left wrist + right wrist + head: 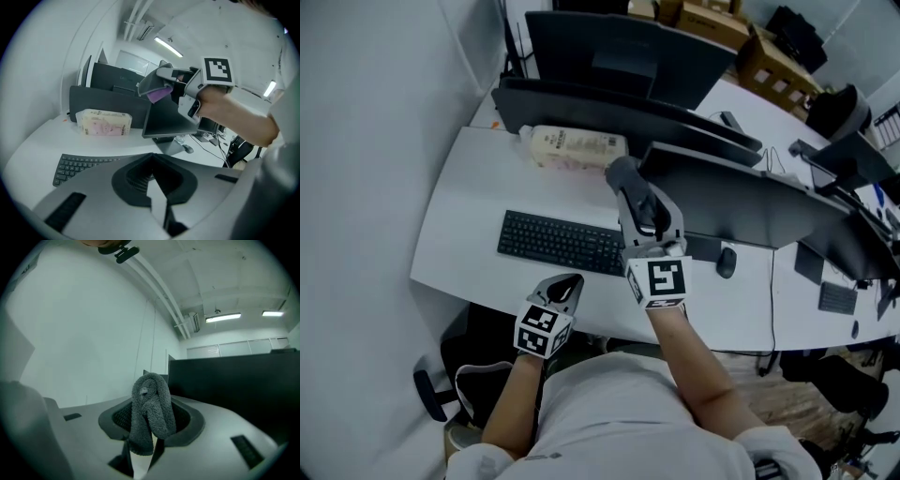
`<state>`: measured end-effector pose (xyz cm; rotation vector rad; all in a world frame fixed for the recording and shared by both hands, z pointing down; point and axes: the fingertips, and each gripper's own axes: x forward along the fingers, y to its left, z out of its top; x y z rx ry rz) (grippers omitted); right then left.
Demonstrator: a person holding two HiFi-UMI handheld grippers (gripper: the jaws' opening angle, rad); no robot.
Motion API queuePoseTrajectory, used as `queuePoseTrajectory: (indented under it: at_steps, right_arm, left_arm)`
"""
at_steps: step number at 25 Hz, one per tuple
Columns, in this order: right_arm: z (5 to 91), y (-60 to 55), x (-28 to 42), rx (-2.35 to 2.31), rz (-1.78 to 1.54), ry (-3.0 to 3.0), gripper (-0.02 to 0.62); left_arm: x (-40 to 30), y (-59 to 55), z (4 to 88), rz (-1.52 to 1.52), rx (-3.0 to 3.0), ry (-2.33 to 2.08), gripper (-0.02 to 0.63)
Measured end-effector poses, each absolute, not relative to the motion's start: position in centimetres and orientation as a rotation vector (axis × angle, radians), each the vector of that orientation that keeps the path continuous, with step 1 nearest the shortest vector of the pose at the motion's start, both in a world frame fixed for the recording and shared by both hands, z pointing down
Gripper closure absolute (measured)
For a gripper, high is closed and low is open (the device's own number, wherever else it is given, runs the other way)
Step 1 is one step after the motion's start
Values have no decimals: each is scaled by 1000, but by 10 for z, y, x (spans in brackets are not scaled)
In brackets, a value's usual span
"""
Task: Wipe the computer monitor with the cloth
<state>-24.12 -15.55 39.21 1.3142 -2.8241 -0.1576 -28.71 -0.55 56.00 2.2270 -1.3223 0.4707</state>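
Right gripper (140, 453) has its jaws pinched on the cloth (150, 416), a grey fleecy fold that bulges up above the tips in a rounded loop with a short tail hanging below the pinch; from the left gripper view it shows a faint lilac tint. This cloth is raised off the desk (469, 216) and held just beside the upper left corner of the nearest monitor (741, 202), whose dark, unlit screen fills the right of the right gripper view. Whether fabric already meets glass I cannot tell, so I judge the step to be the approach, with wiping about to start. Next, the looped end should probably be pressed flat to the screen and drawn across it with light, even pressure, so the panel does not rock on its stand. Left gripper (567, 286) hangs low over the desk's near edge, jaws together on nothing. Between it and the monitor lies a black keyboard (558, 242), with a tissue pack (577, 147) toward the desk's far edge.
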Motion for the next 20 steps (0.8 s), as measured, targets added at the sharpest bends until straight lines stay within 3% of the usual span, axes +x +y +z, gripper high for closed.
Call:
queuePoseTrajectory:
  at_steps: [20]
  right_arm:
    - [539,-147,-247,1226,-1,-2602,454]
  left_arm:
    - [-298,17,594,490,2143,-1302,603]
